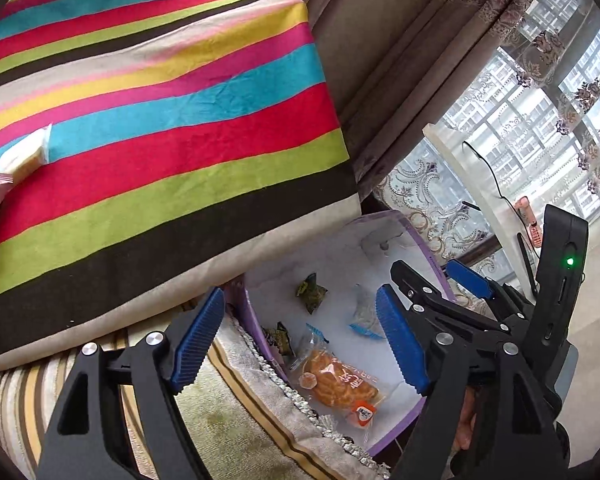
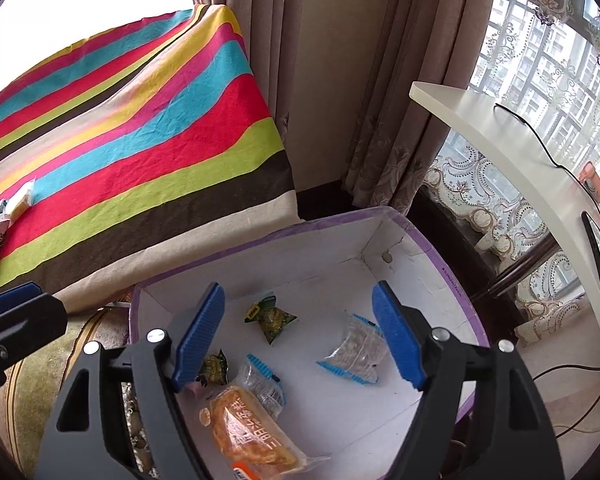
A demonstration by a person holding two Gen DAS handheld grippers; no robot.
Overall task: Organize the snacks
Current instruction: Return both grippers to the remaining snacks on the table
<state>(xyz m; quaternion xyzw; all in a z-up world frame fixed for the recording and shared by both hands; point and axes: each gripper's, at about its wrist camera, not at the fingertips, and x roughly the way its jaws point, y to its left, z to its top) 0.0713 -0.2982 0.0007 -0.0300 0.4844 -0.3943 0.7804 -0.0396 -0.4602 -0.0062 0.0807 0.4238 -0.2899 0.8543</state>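
Jaws released on my left gripper (image 1: 302, 340) and right gripper (image 2: 298, 336), nothing between them; snack packets (image 2: 252, 420) lie in the box (image 2: 440, 248) below, more wait far left (image 2: 20, 200).

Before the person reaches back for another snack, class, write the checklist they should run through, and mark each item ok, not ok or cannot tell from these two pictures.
1. Left gripper empty, jaws apart: ok.
2. Right gripper empty, jaws apart: ok.
3. Orange snack pack lying inside the box, not hanging over the rim: ok.
4. Room left on the box floor for more snacks: ok; five packets lie in it, much white floor shows.
5. Snacks still waiting on the striped cloth: ok; a pale packet lies near the left edge with others beside it.
6. Number of snacks left there: cannot tell, they are cut off at the frame edge.
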